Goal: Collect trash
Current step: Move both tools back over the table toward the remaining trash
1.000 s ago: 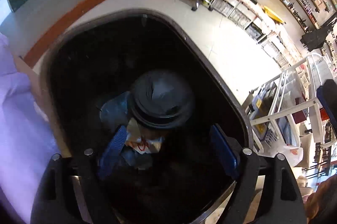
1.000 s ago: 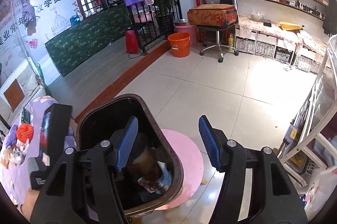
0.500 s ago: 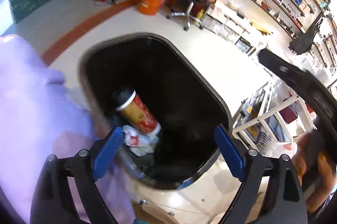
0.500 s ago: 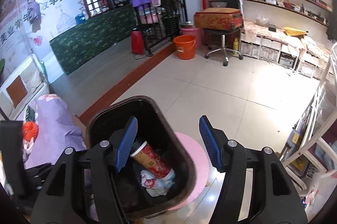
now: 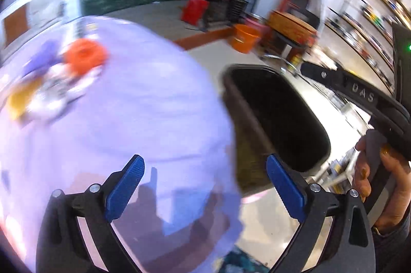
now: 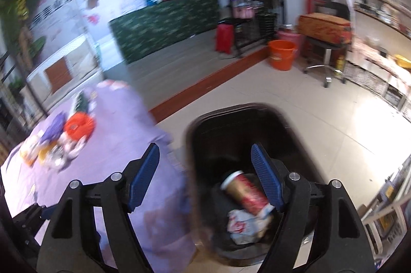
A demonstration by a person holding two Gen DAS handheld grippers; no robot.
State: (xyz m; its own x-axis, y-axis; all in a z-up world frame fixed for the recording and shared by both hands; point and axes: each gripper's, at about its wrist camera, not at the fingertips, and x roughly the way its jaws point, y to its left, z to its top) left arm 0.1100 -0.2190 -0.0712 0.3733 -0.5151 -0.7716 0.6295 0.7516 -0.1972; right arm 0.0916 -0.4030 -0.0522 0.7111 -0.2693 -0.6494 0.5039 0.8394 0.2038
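Cup dropped in the bin; both tools swing back toward the surface.

The left tool (image 5: 203, 185) has left the black bin (image 6: 231, 124), its jaws apart and empty, now over the purple-clothed surface (image 5: 133, 103); the red paper cup (image 6: 244, 192) lies inside on crumpled wrappers (image 6: 244, 224); remaining litter (image 5: 51, 83) waits far left; the right tool (image 6: 205, 178), likewise open, hovers at the bin's near rim.

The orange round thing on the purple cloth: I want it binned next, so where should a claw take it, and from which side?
Judging by its low, round shape, grip the orange round thing across its outer rim, coming down from above. Approach from the bin side, where the purple cloth is bare; other trash crowds its far side. Blur hides finer detail. Both claws, left and right, are open.
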